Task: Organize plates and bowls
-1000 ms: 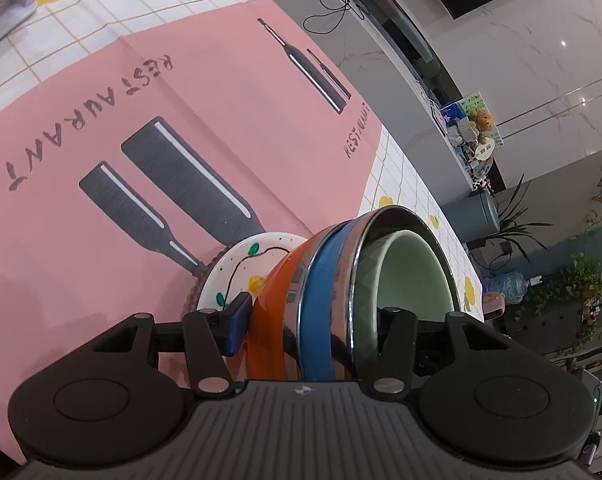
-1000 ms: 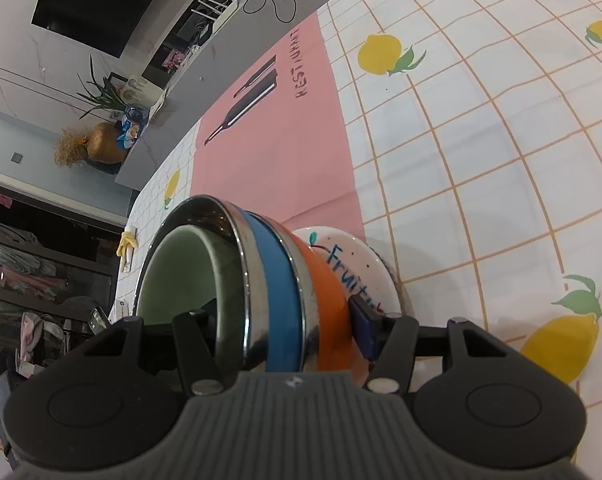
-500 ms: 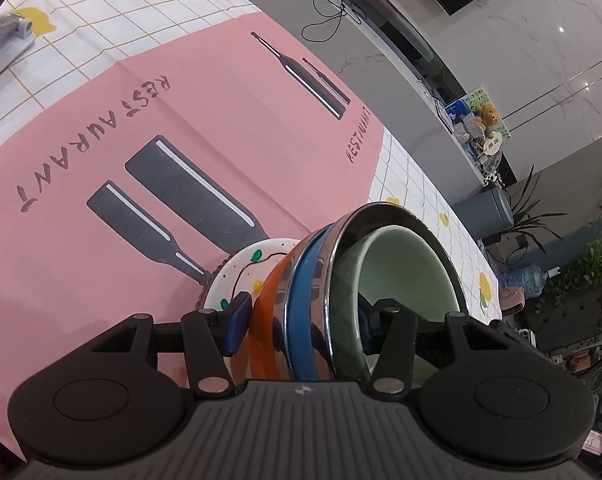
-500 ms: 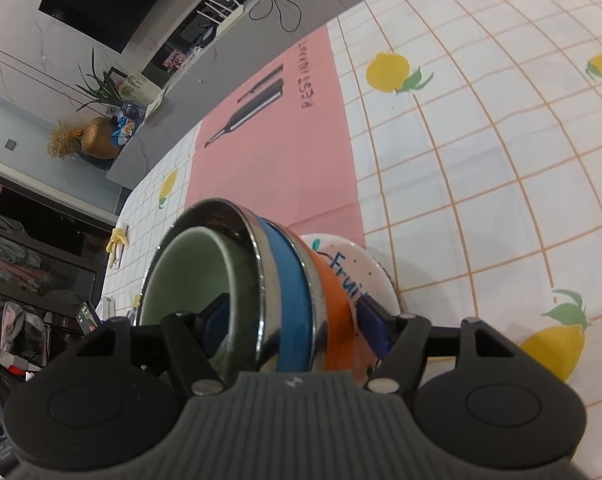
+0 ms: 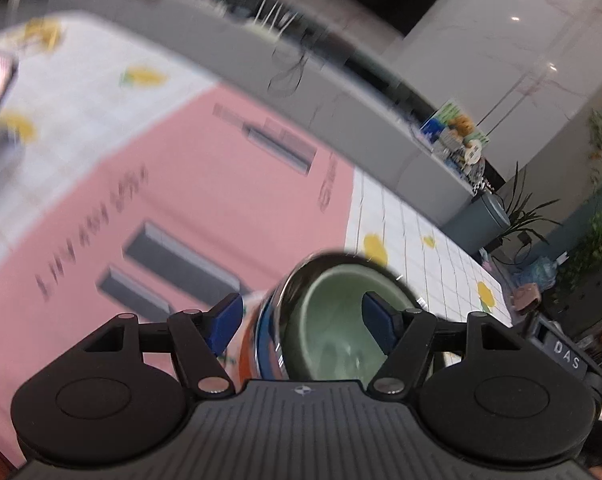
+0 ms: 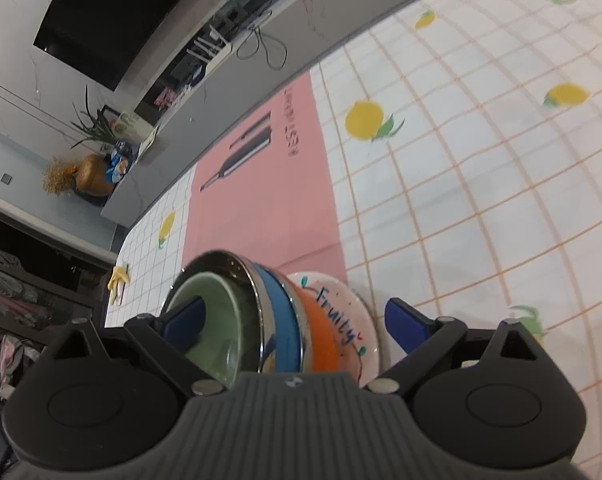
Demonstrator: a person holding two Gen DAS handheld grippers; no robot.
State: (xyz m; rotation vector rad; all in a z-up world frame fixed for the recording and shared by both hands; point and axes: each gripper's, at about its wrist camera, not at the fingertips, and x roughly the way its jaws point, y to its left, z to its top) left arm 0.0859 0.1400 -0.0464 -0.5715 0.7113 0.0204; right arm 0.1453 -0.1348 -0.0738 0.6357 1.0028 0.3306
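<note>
Bowls sat nested at lower centre of both wrist views: a green one inside a steel one, then blue and orange, on a white plate lettered "Fruity". The left gripper and the right gripper had just been opening; each straddled the stack's rim with blue pads clear of it, gripping nothing. The stack looked stiff, fairly heavy and breakable, the steel and glaze probably slippery, so a pinch over the rim wall from opposite sides seemed the safest hold. Beneath lay a pink mat on a white lemon-print cloth. A grey counter, marble wall and plants filled the upper frame. The left view was blurred.
</note>
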